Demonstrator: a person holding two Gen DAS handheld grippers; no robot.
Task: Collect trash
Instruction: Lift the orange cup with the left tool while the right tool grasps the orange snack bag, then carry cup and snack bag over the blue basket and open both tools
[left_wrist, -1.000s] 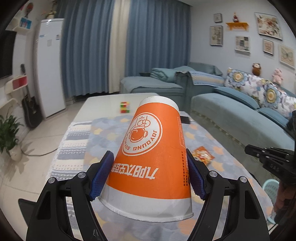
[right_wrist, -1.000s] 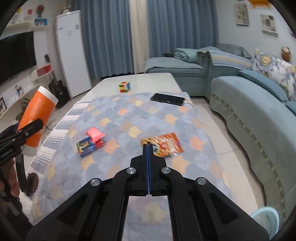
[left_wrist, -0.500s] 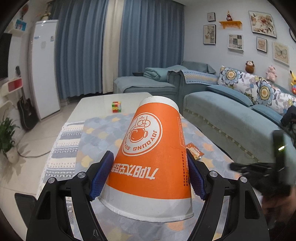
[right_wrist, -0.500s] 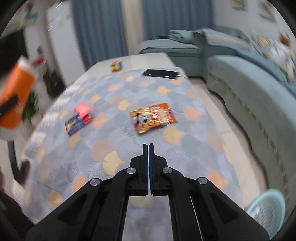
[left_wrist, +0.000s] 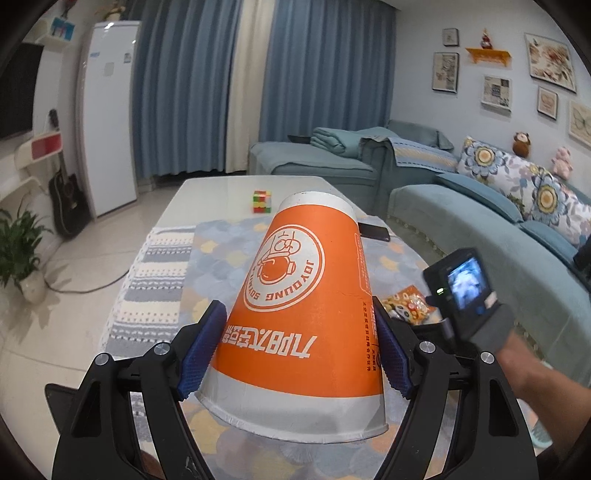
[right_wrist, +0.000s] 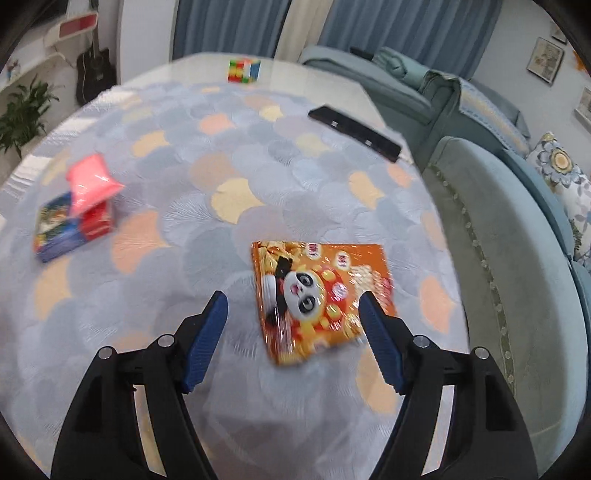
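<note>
The left claw (left_wrist: 297, 354) grips an orange paper cup (left_wrist: 301, 310), its blue pads pressed on both sides. The right claw (right_wrist: 293, 332) is opening above the surface (right_wrist: 229, 155), pads clear of the orange snack wrapper (right_wrist: 321, 295) lying flat at its 12 o'clock.

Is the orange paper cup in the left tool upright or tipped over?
Tipped: the orange paper cup lies mouth toward the camera, base pointing away, clamped in the left tool.

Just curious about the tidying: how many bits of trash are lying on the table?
3: a snack bag lies between the opening right gripper, a pink packet rests on a blue packet at left. More may be hidden.
</note>
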